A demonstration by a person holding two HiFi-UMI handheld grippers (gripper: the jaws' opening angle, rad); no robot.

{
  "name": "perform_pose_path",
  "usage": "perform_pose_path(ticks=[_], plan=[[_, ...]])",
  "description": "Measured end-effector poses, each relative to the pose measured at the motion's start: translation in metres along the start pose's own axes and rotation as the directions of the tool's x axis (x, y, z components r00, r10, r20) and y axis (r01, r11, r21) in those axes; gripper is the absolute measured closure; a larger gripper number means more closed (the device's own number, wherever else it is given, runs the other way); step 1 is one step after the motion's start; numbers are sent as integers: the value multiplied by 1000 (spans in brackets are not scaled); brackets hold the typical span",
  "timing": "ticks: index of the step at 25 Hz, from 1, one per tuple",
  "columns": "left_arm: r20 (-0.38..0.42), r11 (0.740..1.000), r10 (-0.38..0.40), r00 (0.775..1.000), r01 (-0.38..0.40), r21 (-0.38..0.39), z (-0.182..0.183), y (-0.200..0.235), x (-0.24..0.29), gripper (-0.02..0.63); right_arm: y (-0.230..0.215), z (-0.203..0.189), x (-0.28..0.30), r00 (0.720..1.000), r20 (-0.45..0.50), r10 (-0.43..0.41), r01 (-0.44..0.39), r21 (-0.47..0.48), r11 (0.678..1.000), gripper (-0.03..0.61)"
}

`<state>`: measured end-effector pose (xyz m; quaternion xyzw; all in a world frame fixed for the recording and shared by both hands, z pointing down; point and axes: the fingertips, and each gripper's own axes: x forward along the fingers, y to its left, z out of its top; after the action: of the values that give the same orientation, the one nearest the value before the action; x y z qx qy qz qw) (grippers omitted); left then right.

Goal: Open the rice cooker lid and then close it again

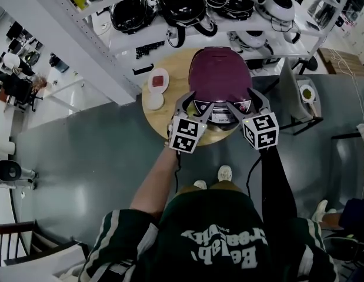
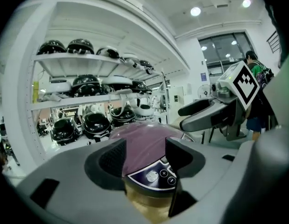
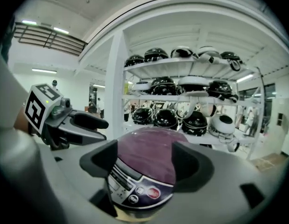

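Round table [image 1: 153,120], rice cooker [image 1: 220,78], left tool [image 2: 145,155] and right tool [image 3: 145,160] outstretched, jaws apart

The head view looks steeply down onto the rice cooker [image 1: 220,75]. Both gripper views sit close before it, level, facing the shelving [image 2: 79,64]. All three views share the rice cooker. The left gripper view catches the right gripper [image 2: 184,118]; the right gripper view catches the left gripper [image 3: 103,129].

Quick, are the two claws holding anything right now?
Left claw: open, holding nothing, pointed at the front of the rice cooker.
Right claw: open, holding nothing, pointed at the same spot.
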<state>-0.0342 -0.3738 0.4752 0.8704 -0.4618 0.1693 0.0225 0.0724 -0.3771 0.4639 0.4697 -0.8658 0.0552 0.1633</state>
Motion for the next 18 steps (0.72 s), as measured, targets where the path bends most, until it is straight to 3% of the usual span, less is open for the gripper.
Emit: perform_pose_path(ticks=[8, 18], plan=[[154, 994, 102, 983, -105, 11, 46, 13, -44, 351, 11, 26, -32, 984, 136, -118, 119, 1, 993, 189], [263, 991, 131, 956, -118, -66, 73, 13, -93, 350, 28, 56, -67, 956, 230, -183, 189, -5, 982, 187]])
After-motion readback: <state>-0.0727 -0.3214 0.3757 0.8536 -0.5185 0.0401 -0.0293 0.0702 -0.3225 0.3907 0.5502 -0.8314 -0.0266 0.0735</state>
